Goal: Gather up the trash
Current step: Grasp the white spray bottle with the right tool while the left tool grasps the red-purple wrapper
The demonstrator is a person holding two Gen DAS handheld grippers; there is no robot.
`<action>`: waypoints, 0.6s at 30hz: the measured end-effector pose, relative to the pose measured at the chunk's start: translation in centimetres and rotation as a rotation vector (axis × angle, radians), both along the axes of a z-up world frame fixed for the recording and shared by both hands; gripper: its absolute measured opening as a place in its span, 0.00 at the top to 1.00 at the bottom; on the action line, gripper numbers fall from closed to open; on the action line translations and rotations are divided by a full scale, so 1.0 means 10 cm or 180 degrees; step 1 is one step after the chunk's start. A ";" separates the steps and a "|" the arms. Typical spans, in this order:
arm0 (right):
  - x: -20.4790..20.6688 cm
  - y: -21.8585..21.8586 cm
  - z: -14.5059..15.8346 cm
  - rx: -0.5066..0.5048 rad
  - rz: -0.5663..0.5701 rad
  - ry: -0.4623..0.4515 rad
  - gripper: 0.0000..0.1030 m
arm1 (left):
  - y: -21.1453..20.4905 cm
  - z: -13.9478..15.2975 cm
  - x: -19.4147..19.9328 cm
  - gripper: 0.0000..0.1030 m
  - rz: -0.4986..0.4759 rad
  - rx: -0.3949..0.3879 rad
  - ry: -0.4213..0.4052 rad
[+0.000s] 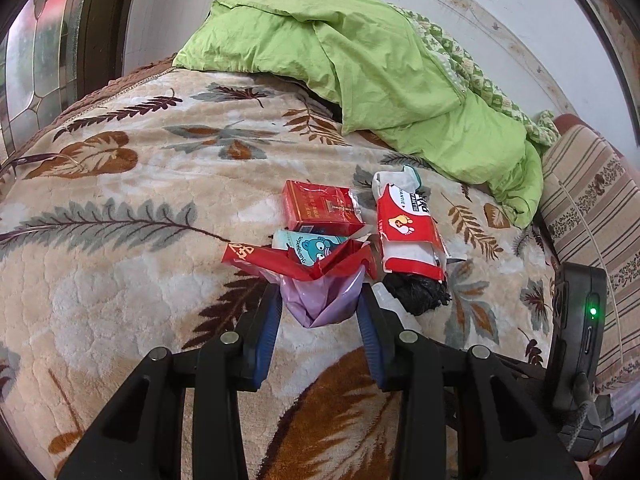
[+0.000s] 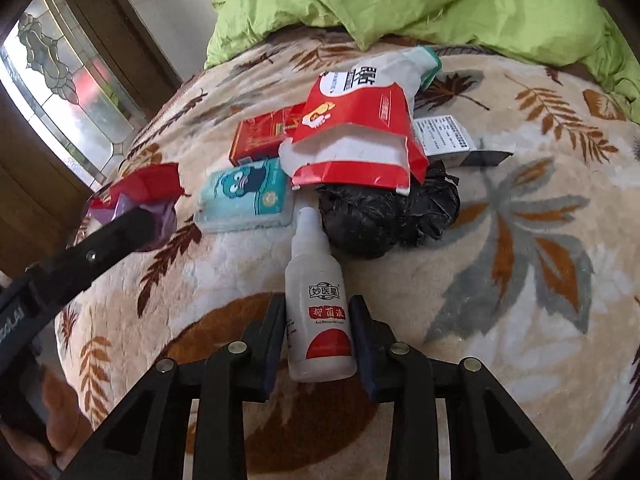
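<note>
white spray bottle (image 2: 320, 312) lies between the right gripper (image 2: 318, 334) fingers.

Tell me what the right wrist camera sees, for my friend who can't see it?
The right gripper has its two fingers on either side of a white spray bottle lying on a leaf-patterned blanket. Behind it lie a crumpled black bag, a torn red-and-white packet, a blue tissue pack and a red box.

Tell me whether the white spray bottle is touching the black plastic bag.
Cannot tell. In the right wrist view the white spray bottle has its nozzle right at the edge of the black plastic bag, but no clear contact or gap shows.
</note>
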State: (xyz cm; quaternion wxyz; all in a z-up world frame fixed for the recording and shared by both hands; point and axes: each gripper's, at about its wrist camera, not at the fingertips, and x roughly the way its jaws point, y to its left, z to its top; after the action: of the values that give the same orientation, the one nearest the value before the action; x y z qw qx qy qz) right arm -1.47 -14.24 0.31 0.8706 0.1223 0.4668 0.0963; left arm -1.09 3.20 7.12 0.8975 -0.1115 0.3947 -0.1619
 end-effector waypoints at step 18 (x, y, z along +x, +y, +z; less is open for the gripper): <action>-1.04 -0.46 0.56 0.0145 -0.0662 -0.0698 0.69 | -0.47 0.06 -0.47 0.64 -0.0491 0.0280 -0.0273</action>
State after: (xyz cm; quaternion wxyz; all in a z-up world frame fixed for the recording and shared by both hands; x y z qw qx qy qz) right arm -11.88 -18.87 5.87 0.9186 0.1785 0.3514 0.0290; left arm -5.80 -1.47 7.68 0.9025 -0.0343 0.3701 -0.2176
